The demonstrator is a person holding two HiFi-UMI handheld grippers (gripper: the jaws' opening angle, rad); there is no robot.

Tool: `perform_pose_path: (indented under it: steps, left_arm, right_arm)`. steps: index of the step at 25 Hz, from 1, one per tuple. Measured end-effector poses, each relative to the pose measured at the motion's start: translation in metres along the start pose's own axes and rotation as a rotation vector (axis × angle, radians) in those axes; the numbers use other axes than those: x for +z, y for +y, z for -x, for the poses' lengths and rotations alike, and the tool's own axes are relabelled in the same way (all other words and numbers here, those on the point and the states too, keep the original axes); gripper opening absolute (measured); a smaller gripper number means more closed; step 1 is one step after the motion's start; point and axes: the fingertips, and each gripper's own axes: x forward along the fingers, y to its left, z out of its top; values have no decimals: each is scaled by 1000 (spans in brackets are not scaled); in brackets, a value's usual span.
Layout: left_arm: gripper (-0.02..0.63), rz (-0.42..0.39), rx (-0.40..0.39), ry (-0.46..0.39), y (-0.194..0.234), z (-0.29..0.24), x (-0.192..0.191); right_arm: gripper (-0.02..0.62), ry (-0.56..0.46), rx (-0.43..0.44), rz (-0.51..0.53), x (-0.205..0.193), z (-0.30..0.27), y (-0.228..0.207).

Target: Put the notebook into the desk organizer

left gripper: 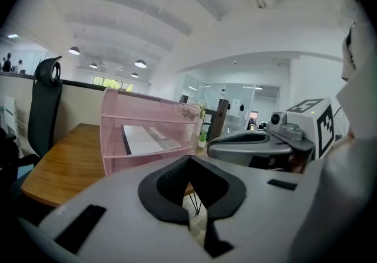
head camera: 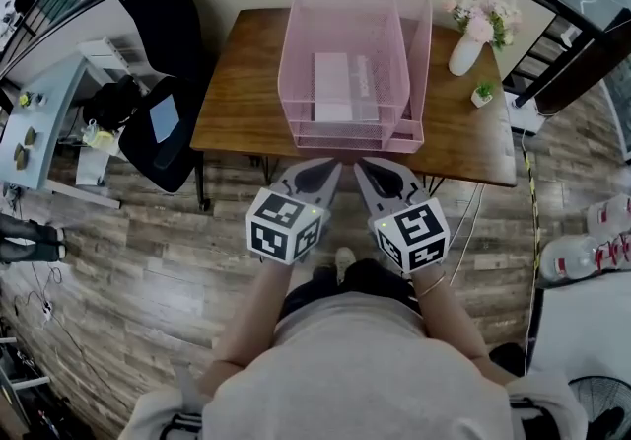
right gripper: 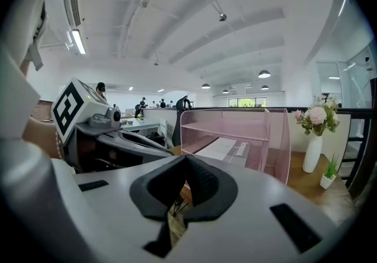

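A pink mesh desk organizer [head camera: 420, 53] stands on the wooden table [head camera: 242, 103]. A white and grey notebook [head camera: 333, 88] lies flat in one of its trays; the left gripper view shows the notebook [left gripper: 147, 138] inside the organizer [left gripper: 112, 132], and the right gripper view shows the same notebook [right gripper: 227, 148] and organizer [right gripper: 277, 138]. My left gripper [head camera: 330, 169] [left gripper: 189, 158] and right gripper [head camera: 363, 169] [right gripper: 186, 158] hang side by side off the table's near edge, close to my body. Both are shut and hold nothing.
A white vase of pink flowers [head camera: 466, 51] and a small potted plant [head camera: 482, 93] sit on the table's right end. A black office chair [head camera: 158, 53] stands left of the table. A partition wall runs behind it, and wood-plank floor lies below me.
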Motion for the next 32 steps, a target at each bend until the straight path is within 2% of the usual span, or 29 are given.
perform_pose_path:
  steps: [12,21,32]
  left_arm:
    - [12,64,-48,30,-1,-8,-16]
    - [12,28,-70,33,-5,-16,-9]
    - [12,99,-86,2,-9,-22,-6]
  right_arm:
    - [11,44,27,11,-15,-6,-2]
    - [11,44,24,-9,-16,-7,-7]
    - [11,37,7,-37,-17,-6,-19]
